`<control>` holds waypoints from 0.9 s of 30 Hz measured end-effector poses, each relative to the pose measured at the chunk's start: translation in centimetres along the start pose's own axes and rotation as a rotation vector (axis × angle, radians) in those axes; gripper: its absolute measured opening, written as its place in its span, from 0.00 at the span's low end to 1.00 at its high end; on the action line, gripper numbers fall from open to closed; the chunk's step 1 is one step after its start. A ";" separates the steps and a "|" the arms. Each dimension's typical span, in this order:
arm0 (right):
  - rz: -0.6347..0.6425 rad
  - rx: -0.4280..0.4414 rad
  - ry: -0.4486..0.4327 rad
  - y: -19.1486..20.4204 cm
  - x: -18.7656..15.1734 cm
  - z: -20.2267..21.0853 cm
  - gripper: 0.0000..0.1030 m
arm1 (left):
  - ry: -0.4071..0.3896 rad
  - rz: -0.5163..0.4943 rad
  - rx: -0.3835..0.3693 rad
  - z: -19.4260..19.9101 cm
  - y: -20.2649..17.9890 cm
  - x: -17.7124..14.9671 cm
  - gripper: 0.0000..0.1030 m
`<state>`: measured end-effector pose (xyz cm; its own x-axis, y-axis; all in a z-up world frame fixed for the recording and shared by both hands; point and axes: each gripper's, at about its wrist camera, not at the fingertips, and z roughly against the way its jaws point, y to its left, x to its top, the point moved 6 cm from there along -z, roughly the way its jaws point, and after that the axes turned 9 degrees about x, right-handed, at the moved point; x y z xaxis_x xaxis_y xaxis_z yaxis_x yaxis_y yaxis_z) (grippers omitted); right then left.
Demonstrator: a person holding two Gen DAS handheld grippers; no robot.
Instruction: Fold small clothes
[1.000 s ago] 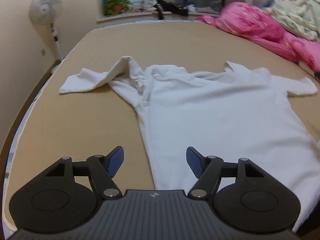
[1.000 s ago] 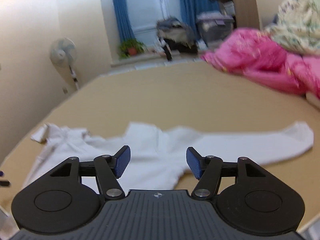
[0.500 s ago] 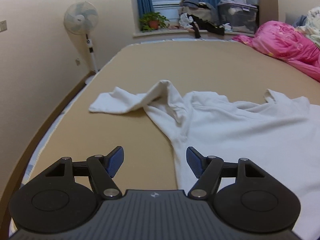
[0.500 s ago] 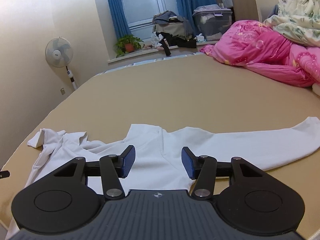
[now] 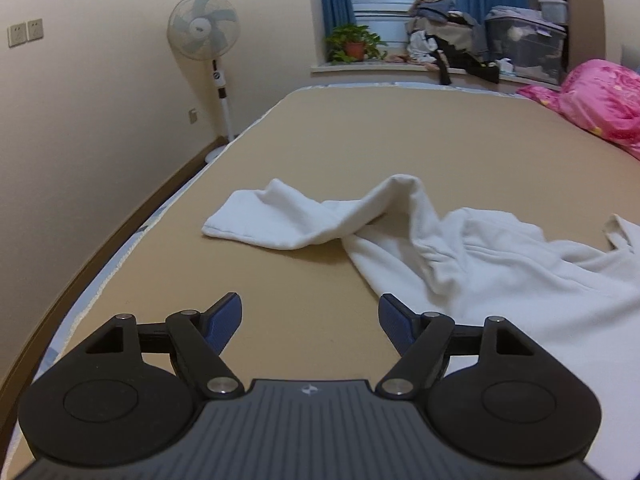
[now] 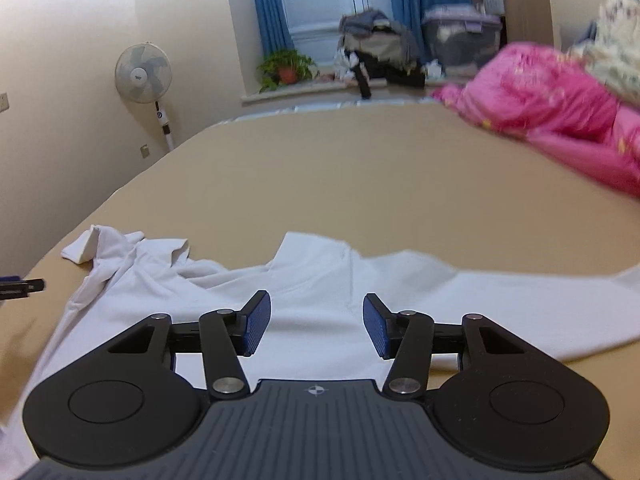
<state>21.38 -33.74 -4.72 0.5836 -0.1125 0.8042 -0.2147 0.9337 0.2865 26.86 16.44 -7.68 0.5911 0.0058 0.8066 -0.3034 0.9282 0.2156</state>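
A white long-sleeved top (image 5: 500, 272) lies spread on the tan bed (image 5: 400, 140). In the left wrist view its left sleeve (image 5: 280, 220) is bunched and stretches left. My left gripper (image 5: 310, 316) is open and empty, over bare bed just left of the top's body. In the right wrist view the top (image 6: 312, 280) lies below my right gripper (image 6: 316, 324), which is open and empty above the chest area. The right sleeve (image 6: 520, 304) stretches right. The tip of the other gripper (image 6: 20, 287) shows at the left edge.
A pink quilt (image 6: 560, 120) lies on the bed's far right, with a floral blanket (image 6: 616, 52) behind it. A standing fan (image 5: 204, 36) is by the left wall. The windowsill holds a plant (image 5: 354, 42), clothes and storage boxes (image 5: 528, 48). The bed's left edge (image 5: 120, 248) is close.
My left gripper has swung left, off the top's body toward the bunched sleeve. My right gripper has moved forward and lower over the chest, its jaws slightly narrower than a second ago.
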 end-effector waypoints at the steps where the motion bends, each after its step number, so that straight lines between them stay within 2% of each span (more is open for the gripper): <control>1: -0.007 -0.006 0.007 -0.2 0.0 -0.2 0.52 | 0.006 0.010 -0.003 -0.6 0.0 0.1 0.78; 5: 0.007 -0.040 0.022 -0.5 -0.3 -0.9 0.52 | 0.057 0.062 -0.054 -3.5 0.2 0.3 0.78; 7: 0.011 -0.045 0.039 -0.7 -0.5 -1.3 0.52 | 0.061 0.078 -0.056 -4.7 0.5 0.5 0.76; 8: 0.014 -0.044 0.048 -0.7 -0.6 -1.5 0.52 | 0.058 0.086 -0.058 -5.3 0.7 0.8 0.70; 9: 0.018 -0.041 0.056 -0.7 -0.7 -1.7 0.51 | 0.052 0.094 -0.064 -5.8 0.9 1.0 0.59; 10: 0.024 -0.035 0.060 -0.6 -0.8 -1.8 0.46 | 0.046 0.106 -0.070 -6.3 1.2 1.3 0.52; 11: 0.032 -0.030 0.063 -0.5 -0.9 -1.9 0.33 | 0.042 0.123 -0.071 -6.9 1.5 1.5 0.37; 12: 0.038 -0.026 0.066 -0.4 -0.9 -2.0 0.27 | 0.044 0.151 -0.073 -7.5 2.1 1.8 0.26; 13: 0.043 -0.023 0.070 -0.4 -0.9 -2.1 0.18 | 0.051 0.187 -0.080 -8.3 2.7 2.0 0.22; 14: 0.045 -0.020 0.075 -0.3 -1.0 -2.2 0.14 | 0.059 0.221 -0.087 -9.0 3.3 2.2 0.21; 17: 0.051 -0.021 0.096 -0.4 -1.3 -2.5 0.13 | 0.094 0.342 -0.102 -11.3 5.3 2.5 0.22; 19: 0.055 -0.019 0.113 -0.4 -1.5 -2.8 0.14 | 0.115 0.425 -0.124 -12.7 6.7 2.5 0.27; 21: 0.062 -0.024 0.127 -0.5 -1.7 -3.1 0.14 | 0.139 0.498 -0.151 -13.9 7.7 2.6 0.46; 22: 0.065 -0.025 0.135 -0.6 -1.9 -3.3 0.14 | 0.151 0.529 -0.154 -14.6 8.2 2.5 0.48; 25: 0.080 -0.029 0.155 -0.5 -2.2 -3.8 0.14 | 0.172 0.608 -0.156 -16.5 9.2 2.6 0.48; 27: 0.094 -0.033 0.168 -0.5 -2.5 -4.1 0.14 | 0.158 0.619 -0.145 -17.2 9.1 2.9 0.47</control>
<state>23.20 -32.54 -9.03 0.6857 0.0315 0.7272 -0.2499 0.9485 0.1945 38.65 31.35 -12.88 0.4458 0.5995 0.6647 -0.5257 0.7764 -0.3477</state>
